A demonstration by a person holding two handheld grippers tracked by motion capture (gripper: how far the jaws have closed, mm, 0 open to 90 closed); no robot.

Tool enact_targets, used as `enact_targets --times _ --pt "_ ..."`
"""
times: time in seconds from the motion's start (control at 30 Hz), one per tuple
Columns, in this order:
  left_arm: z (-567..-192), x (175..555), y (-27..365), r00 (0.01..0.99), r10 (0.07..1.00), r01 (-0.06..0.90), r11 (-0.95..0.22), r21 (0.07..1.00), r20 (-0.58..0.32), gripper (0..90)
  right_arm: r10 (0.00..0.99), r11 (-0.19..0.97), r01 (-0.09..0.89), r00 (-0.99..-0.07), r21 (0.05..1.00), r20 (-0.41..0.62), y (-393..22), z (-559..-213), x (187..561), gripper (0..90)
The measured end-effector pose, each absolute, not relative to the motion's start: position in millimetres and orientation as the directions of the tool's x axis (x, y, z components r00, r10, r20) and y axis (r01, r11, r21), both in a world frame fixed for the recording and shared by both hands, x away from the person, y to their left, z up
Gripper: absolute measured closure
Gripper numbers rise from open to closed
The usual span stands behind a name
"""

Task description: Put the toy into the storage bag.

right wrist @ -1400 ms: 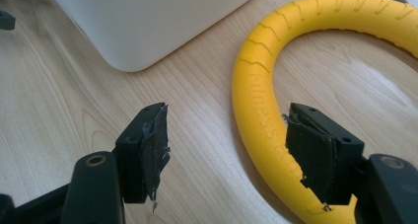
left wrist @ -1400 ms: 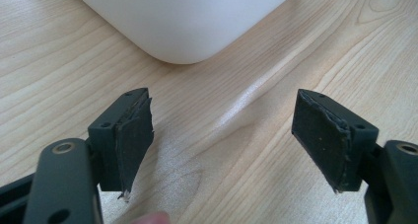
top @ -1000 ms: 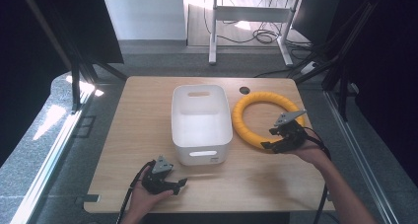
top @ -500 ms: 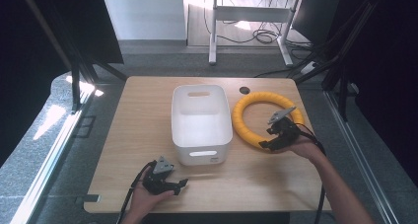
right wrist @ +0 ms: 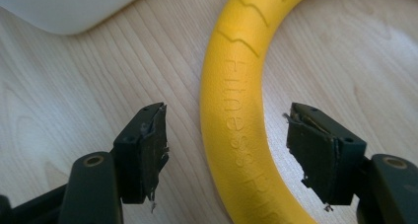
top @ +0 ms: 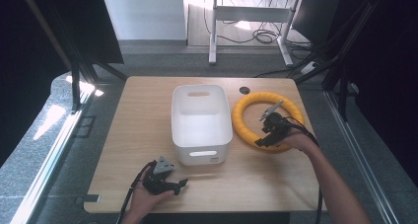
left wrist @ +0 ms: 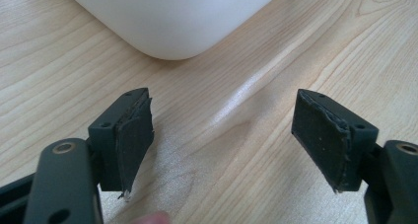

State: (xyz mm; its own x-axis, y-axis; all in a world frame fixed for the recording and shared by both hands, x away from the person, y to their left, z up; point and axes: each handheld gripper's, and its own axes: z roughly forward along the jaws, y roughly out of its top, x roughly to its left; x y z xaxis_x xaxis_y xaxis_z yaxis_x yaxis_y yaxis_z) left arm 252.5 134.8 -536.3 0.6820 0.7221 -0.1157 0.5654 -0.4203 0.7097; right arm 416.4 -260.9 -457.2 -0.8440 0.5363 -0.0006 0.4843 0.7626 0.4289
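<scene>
Lowered toward the desk (top: 148, 115), the right claw (right wrist: 224, 155) has just been opening. Its jaws stand apart — the yellow ring (right wrist: 236, 110) lies between them, untouched.

Grey speckled floor (top: 44, 150) — sunlit patches, white desk legs (top: 213, 34) behind.

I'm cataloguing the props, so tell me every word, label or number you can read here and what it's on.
"Fitness", then more raised letters running out of the right gripper view: embossed along the yellow ring.
White bin: no text visible.
Left gripper and right gripper: no markings readable.
</scene>
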Motion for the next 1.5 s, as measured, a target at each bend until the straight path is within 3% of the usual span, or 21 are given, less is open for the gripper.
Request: enact_targets --times 0.73,1.3,1.5 --pt "-537 253 134 0.684 0.72 0.566 -0.428 0.705 -0.113 23.9 0.514 0.811 0.49 -0.858 0.319 0.011 -257 -494 426 32.0" --pt "-539 253 132 0.687 0.718 0.567 -0.435 0.699 -0.11 23.9 0.491 0.838 0.471 -0.871 0.276 -0.003 -257 -504 434 45.7" --pt "-539 252 130 0.692 0.714 0.566 -0.441 0.696 -0.111 23.8 0.489 0.839 0.474 -0.872 0.269 0.01 -257 -504 435 46.8"
